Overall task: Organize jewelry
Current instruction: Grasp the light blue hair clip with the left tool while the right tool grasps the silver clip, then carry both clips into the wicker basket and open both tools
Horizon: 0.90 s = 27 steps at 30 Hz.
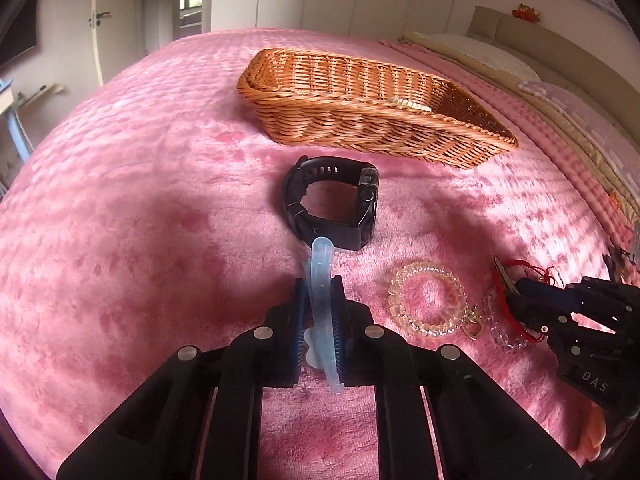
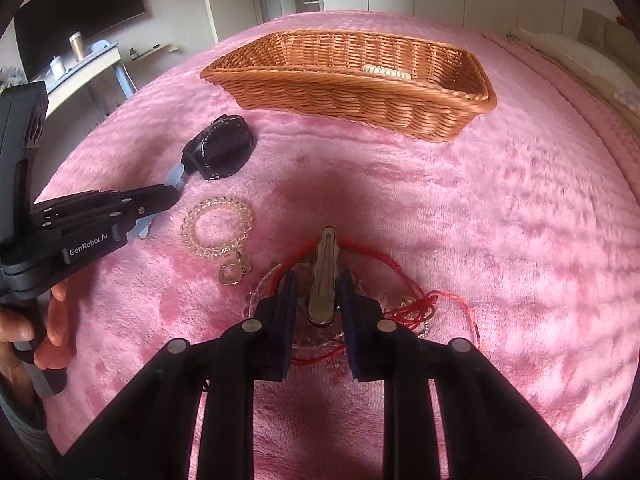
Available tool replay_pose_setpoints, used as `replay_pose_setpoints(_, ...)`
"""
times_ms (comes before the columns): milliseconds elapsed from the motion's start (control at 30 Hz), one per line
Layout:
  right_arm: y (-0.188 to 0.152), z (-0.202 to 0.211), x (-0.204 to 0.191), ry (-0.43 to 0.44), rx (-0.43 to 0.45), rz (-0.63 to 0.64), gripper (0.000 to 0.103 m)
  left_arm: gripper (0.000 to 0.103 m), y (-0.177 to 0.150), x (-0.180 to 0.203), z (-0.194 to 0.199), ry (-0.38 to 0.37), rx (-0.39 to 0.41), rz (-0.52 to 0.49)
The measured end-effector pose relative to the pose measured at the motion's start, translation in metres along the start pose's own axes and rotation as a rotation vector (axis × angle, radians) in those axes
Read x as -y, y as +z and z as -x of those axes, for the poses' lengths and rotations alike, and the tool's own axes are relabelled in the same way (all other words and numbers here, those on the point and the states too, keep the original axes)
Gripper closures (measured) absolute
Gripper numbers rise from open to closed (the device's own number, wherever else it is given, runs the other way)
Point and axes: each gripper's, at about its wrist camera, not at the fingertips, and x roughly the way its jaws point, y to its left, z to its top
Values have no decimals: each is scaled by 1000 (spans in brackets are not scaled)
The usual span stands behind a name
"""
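Note:
My left gripper (image 1: 319, 280) is shut on a pale blue hair clip (image 1: 322, 264), low over the pink blanket, just in front of a black watch (image 1: 332, 204). In the right wrist view, my right gripper (image 2: 319, 274) straddles a beige hair clip (image 2: 326, 256). Its pads stand close beside the clip, with a thin gap showing on the left. Under that clip lie a red string bracelet (image 2: 440, 304) and a clear bead bracelet (image 2: 256, 300). A clear coil ring with a gold heart charm (image 2: 218, 226) lies between the two grippers. The wicker basket (image 2: 340, 100) holds a white bead bracelet (image 2: 386, 72).
The basket (image 1: 360, 128) stands beyond the watch on the bed's pink blanket (image 1: 140, 220). Pillows (image 1: 480, 52) lie along the far right. A desk (image 2: 84, 64) with cups stands off the bed at the left. A hand (image 2: 52, 320) holds the left gripper's handle.

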Motion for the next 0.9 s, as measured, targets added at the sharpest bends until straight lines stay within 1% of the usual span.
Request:
replay_pose_setpoints(133, -1, 8, 5, 22, 32, -22, 89, 93, 0, -2, 1, -15, 11, 8)
replay_pose_setpoints(300, 0, 25, 14, 91, 106, -62, 89, 93, -2, -1, 7, -38, 37, 5)
replay_pose_setpoints(433, 2, 37, 19, 129, 156, -90, 89, 93, -4, 1, 18, -68, 82, -1)
replay_pose_setpoints(600, 6, 55, 25, 144, 221, -120, 89, 93, -5, 3, 41, -121, 158, 13)
replay_pose_setpoints(667, 13, 67, 26, 144, 256, -128, 89, 93, 0, 5, 52, -138, 186, 12)
replay_pose_setpoints(800, 35, 88, 26, 119, 310, -116, 89, 93, 23, 16, 77, -138, 246, -30)
replay_pose_setpoints(900, 68, 98, 24, 79, 345, -82, 89, 93, 48, 21, 88, -151, 279, -46)
